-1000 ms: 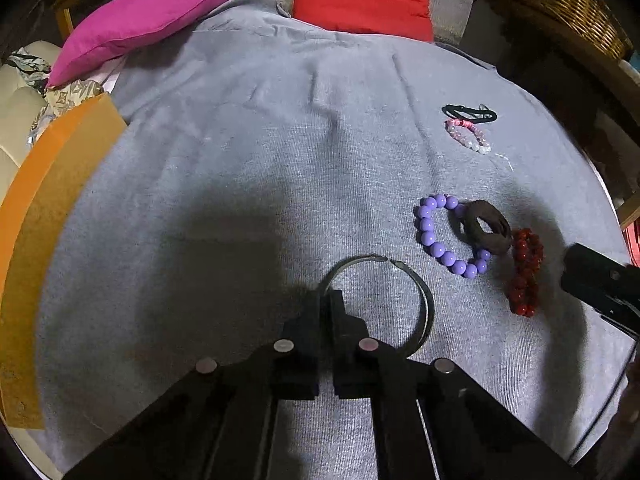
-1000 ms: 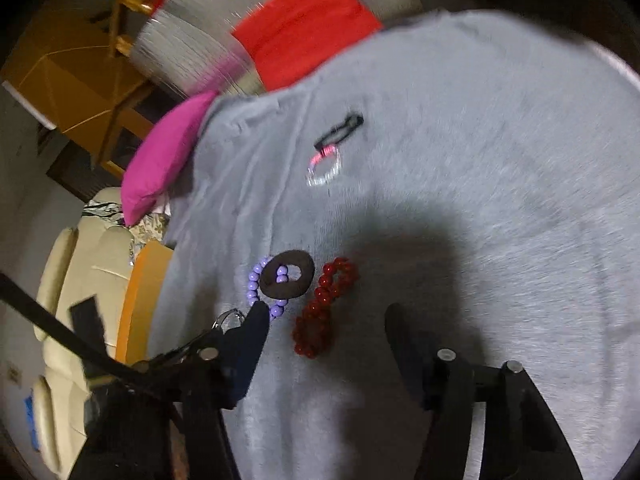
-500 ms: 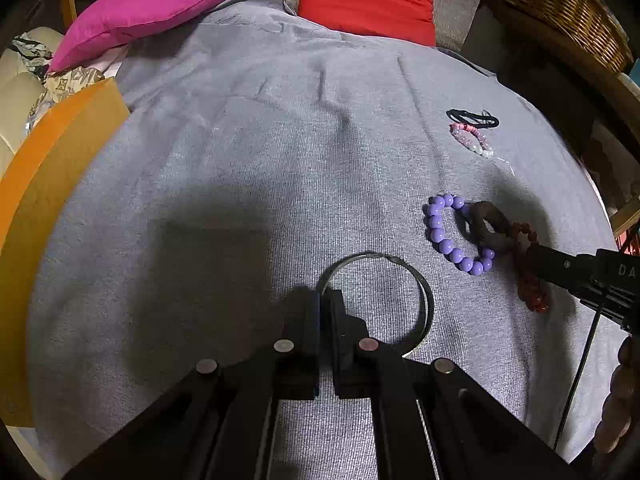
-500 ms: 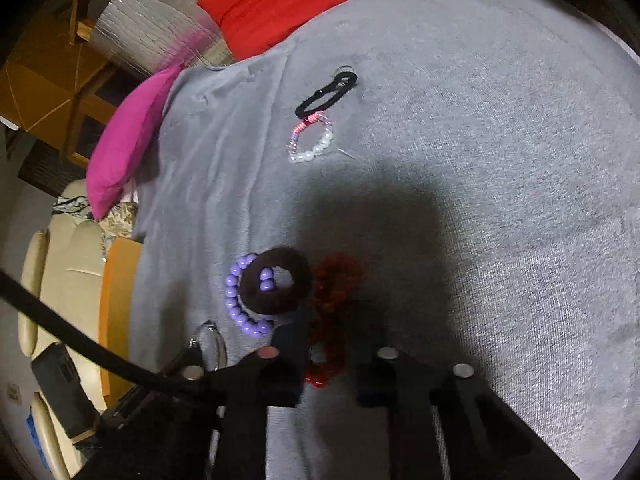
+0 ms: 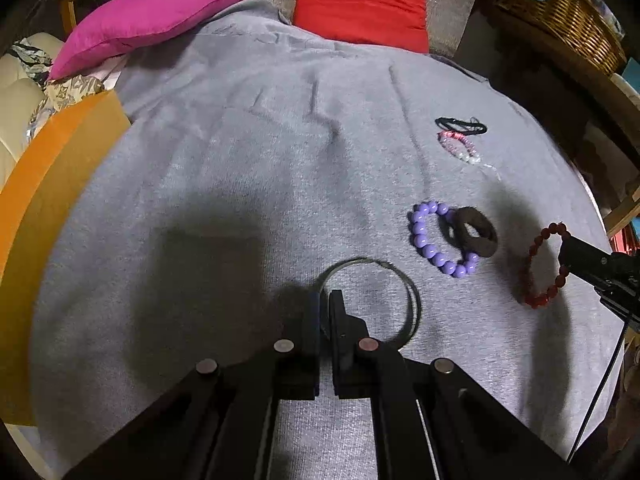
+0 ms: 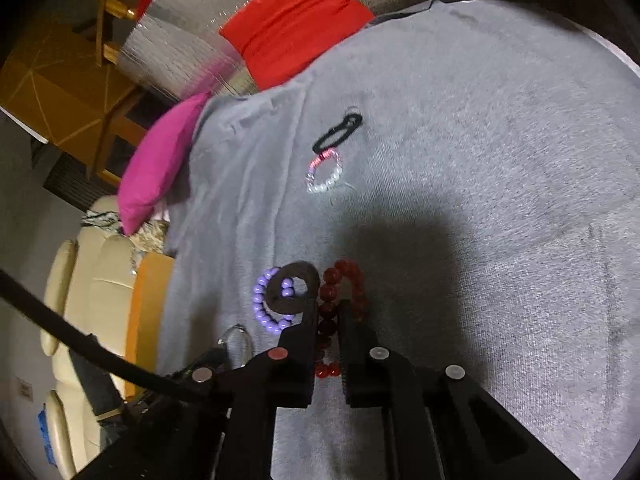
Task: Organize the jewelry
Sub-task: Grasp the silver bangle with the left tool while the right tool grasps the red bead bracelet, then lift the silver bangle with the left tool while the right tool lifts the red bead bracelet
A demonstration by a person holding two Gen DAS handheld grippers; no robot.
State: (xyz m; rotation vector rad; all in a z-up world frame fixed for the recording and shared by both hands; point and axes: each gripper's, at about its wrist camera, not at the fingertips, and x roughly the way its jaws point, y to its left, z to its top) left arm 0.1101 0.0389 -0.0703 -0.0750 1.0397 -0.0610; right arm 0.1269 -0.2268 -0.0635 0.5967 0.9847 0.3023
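Observation:
My left gripper (image 5: 325, 300) is shut on the near-left edge of a thin metal bangle (image 5: 412, 300) over the grey cloth (image 5: 240, 160). My right gripper (image 6: 328, 316) is shut on a red bead bracelet (image 6: 344, 276), which hangs lifted from its tip in the left wrist view (image 5: 540, 272). A purple bead bracelet (image 5: 424, 240) lies under a dark brown ring (image 5: 474, 232), also seen in the right wrist view (image 6: 292, 292). Farther back lie a pink-and-white bead bracelet (image 5: 460, 148) and a black hair tie (image 5: 460, 124).
An orange board (image 5: 48, 184) borders the cloth on the left. A magenta cushion (image 5: 148, 20) and a red cushion (image 5: 360, 4) sit at the far edge. A wicker basket (image 5: 560, 20) stands at the back right.
My right gripper came down over the red bead bracelet, closed on it and lifted it off the cloth. My left gripper stayed shut on the bangle.

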